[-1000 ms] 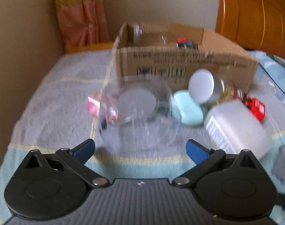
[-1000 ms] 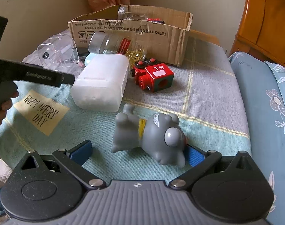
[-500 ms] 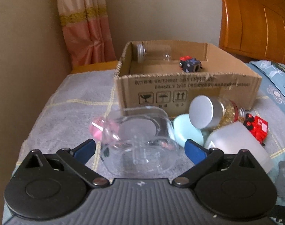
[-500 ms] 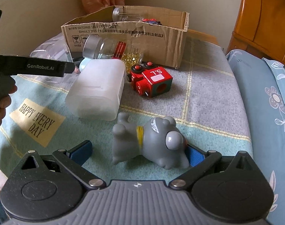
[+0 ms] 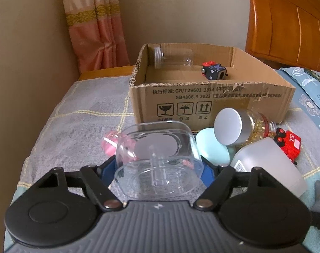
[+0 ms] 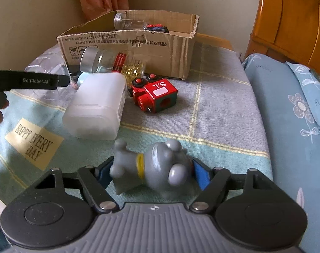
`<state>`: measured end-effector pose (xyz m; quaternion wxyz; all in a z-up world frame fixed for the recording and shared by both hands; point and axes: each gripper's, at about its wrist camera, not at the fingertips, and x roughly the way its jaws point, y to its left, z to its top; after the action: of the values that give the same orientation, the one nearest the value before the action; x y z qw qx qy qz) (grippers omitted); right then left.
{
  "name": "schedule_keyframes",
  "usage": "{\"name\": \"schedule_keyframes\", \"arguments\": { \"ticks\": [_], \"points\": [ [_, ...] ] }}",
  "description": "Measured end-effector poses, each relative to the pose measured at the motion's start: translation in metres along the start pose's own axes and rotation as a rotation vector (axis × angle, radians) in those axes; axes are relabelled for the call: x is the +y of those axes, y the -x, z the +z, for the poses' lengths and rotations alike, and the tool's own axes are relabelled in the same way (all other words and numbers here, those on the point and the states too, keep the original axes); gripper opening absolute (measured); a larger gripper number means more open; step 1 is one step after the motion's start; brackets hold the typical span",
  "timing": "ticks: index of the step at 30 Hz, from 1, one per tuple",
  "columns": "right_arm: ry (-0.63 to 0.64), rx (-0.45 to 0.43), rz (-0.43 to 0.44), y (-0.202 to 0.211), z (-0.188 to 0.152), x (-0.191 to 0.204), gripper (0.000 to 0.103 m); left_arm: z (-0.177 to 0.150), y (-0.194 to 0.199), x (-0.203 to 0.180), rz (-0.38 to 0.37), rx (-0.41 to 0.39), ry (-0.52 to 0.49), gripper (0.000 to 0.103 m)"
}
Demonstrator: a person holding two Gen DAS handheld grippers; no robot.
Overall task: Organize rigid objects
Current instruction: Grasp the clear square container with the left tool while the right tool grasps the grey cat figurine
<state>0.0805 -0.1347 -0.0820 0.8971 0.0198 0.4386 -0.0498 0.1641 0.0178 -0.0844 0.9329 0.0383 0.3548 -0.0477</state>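
Note:
My left gripper (image 5: 157, 169) is shut on a clear plastic container (image 5: 157, 158), which sits between its blue pads. My right gripper (image 6: 151, 171) is shut on a grey toy animal (image 6: 153, 166) lying on its side. A cardboard box (image 5: 210, 105) stands ahead and holds a clear jar (image 5: 172, 58) and a dark toy cube (image 5: 214, 71). On the cloth lie a jar with a silver lid (image 5: 240, 126), a frosted white container (image 6: 98, 105), a red toy train (image 6: 155, 94), a mint oval piece (image 5: 212, 147) and a pink item (image 5: 110, 143).
The table is covered by a checked cloth (image 6: 212, 97) with a "HAPPY EVERY DAY" patch (image 6: 33, 143). A wooden headboard (image 5: 290, 25) and blue bedding (image 6: 286, 109) are on the right, a curtain (image 5: 96, 25) behind. The left gripper's body (image 6: 29, 81) shows in the right wrist view.
Both grippers have closed: the left around the clear container, the right around the grey toy. The left gripper has come closer to the container.

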Motion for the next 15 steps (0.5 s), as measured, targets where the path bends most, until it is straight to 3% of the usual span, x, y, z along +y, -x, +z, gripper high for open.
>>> {"name": "schedule_keyframes", "arguments": {
  "ticks": [15],
  "points": [
    [0.008, 0.002, -0.001, 0.0026, -0.0001, 0.0005, 0.079, 0.0025, -0.0012, 0.0026, -0.007, 0.014, -0.005, 0.077]
  ]
}}
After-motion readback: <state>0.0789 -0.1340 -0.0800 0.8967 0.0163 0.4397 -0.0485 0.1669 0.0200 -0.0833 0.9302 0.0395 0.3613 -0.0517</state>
